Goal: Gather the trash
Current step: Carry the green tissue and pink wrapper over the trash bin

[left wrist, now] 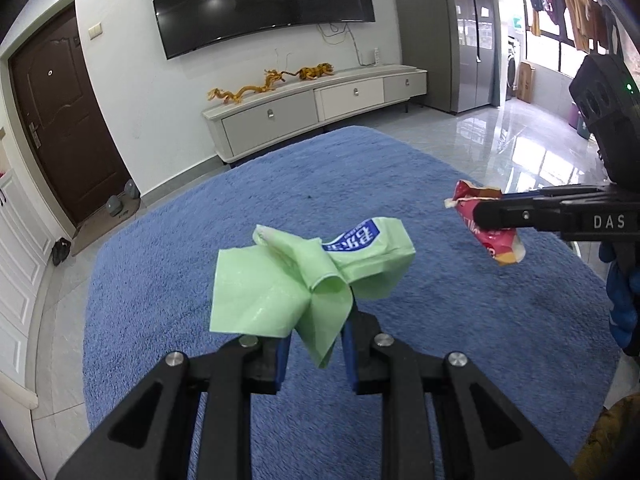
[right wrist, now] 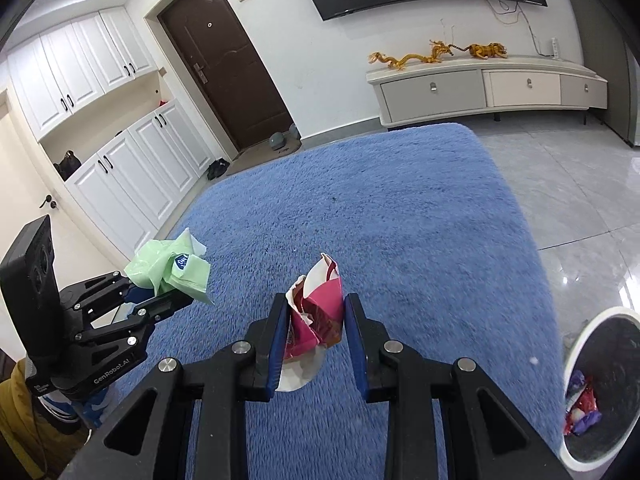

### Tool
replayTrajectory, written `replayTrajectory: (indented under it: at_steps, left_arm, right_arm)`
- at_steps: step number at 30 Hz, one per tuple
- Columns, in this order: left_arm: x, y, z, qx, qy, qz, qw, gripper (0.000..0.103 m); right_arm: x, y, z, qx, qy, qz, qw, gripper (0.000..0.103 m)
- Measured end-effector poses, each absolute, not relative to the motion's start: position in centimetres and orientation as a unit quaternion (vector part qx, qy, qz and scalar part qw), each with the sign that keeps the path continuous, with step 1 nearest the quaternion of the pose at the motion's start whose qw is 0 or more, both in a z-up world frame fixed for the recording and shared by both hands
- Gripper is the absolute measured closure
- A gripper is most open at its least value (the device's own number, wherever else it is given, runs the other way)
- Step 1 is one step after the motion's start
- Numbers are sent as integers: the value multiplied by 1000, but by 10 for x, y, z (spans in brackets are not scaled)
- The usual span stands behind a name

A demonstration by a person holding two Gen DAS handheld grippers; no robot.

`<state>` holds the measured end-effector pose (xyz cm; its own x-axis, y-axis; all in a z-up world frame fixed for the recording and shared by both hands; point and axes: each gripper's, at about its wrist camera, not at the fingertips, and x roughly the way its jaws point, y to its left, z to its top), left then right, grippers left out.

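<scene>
Overhead, 2 hand-held grippers hang above a blue shaggy rug (right wrist: 380, 208), each clamped on 1 piece of trash. The left hand-held gripper (left wrist: 314, 344) has its 2 blue-padded fingers (left wrist: 280, 364) pinched on a crumpled green plastic wrapper (left wrist: 296, 280) with a blue-and-white printed label; the wrapper fans up and forward from the jaws, clear of the rug. In the right wrist view the same wrapper (right wrist: 172, 270) sits at the tip of that gripper on the left edge. The right hand-held gripper (right wrist: 316, 328) squeezes a crushed red snack wrapper (right wrist: 318, 312) between its 2 pads, with a white inner flap hanging below the jaws. From the left wrist view that red wrapper (left wrist: 486, 224) sticks out past the closed black fingers, held in the air to the right of the green one and apart from it.

At the lower right of the right wrist view stands 1 white-rimmed trash bin (right wrist: 580, 340) on the grey tiled floor (right wrist: 580, 184), just beside the rug's edge, with a few red and purple wrappers (right wrist: 582, 412) already inside.

Against the far wall, 1 low TV cabinet (right wrist: 488, 88) with 3 drawers carries 2 golden figurines (right wrist: 436, 54), beneath 1 wall-mounted television (left wrist: 260, 0). Beside it is 1 dark brown door (right wrist: 224, 60).
</scene>
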<state>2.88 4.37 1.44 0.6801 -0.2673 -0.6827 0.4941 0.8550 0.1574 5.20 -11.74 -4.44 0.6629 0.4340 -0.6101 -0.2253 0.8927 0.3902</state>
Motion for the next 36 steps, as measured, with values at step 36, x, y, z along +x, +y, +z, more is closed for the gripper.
replayTrajectory:
  at_steps: [36]
  left_arm:
    - [-12,-175,26,268,310,-350,843,82]
  right_arm:
    - [-59,-329,-72,259,312,2,914,77]
